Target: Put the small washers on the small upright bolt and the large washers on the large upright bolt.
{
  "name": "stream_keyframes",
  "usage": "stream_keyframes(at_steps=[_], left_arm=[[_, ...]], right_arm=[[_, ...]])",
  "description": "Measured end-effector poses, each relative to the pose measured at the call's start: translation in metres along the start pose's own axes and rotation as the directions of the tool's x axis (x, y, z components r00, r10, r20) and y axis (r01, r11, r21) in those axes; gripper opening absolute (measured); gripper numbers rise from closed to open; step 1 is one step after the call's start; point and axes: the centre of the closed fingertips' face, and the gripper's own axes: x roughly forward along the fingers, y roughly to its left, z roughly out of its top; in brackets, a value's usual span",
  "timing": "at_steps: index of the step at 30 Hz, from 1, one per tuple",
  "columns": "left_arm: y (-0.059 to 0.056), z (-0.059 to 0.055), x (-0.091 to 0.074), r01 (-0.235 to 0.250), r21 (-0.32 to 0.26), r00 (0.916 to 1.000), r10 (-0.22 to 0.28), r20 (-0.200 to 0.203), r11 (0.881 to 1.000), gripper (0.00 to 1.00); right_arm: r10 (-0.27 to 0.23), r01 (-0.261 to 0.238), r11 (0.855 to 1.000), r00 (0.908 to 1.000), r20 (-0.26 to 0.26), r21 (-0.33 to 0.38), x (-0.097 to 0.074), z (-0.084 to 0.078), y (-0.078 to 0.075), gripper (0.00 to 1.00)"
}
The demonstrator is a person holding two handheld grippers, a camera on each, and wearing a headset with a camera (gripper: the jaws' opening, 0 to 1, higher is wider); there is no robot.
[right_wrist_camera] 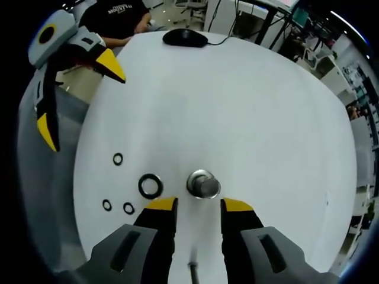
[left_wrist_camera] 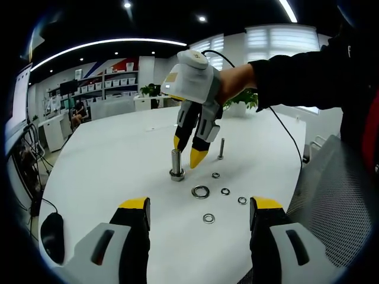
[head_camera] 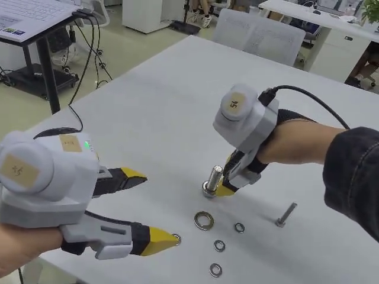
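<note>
The large upright bolt (head_camera: 212, 179) (left_wrist_camera: 176, 164) (right_wrist_camera: 203, 183) stands mid-table with a wider ring or head at its base. My right gripper (head_camera: 228, 177) (left_wrist_camera: 188, 151) (right_wrist_camera: 200, 205) hangs open right beside the bolt, tips on either side of its top, holding nothing. One large washer (head_camera: 204, 220) (left_wrist_camera: 201, 191) (right_wrist_camera: 150, 186) and several small washers (head_camera: 219, 245) (left_wrist_camera: 208, 218) (right_wrist_camera: 118, 158) lie flat in front of the bolt. The small bolt (head_camera: 286, 215) (left_wrist_camera: 221, 148) stands further right. My left gripper (head_camera: 151, 207) (left_wrist_camera: 200, 207) (right_wrist_camera: 77, 97) is open and empty, short of the washers.
The white table (head_camera: 160, 106) stretches away behind the bolts. A black mouse (right_wrist_camera: 185, 37) (left_wrist_camera: 52, 229) and its cable (head_camera: 74, 112) lie at the table's left edge. A grey chair (head_camera: 257, 35) stands at the far side.
</note>
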Motion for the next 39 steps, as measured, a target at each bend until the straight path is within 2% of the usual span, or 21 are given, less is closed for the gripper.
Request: stream_keyframes(at_steps=[7, 18, 29, 39], left_arm=[[-0.001, 0.002, 0.000, 0.003, 0.009, 1.0000, -0.003, 0.003, 1.000, 0.68], [-0.001, 0.005, -0.002, 0.002, 0.017, 1.0000, -0.002, 0.007, 1.000, 0.68], [-0.002, 0.005, -0.003, 0.002, 0.019, 1.0000, -0.002, 0.006, 1.000, 0.67], [-0.001, 0.004, -0.006, -0.003, 0.013, 1.0000, 0.003, 0.008, 1.000, 0.67]], right_arm=[[-0.006, 0.006, 1.000, 1.0000, 0.001, -0.002, -0.006, -0.004, 0.011, 0.30], [0.012, -0.012, 1.000, 0.9999, 0.003, -0.012, -0.003, -0.004, 0.034, 0.30], [0.049, -0.049, 0.998, 0.9988, -0.008, -0.042, 0.007, 0.002, 0.055, 0.30], [0.078, -0.079, 0.996, 0.9965, -0.030, -0.051, 0.020, 0.004, 0.065, 0.30]])
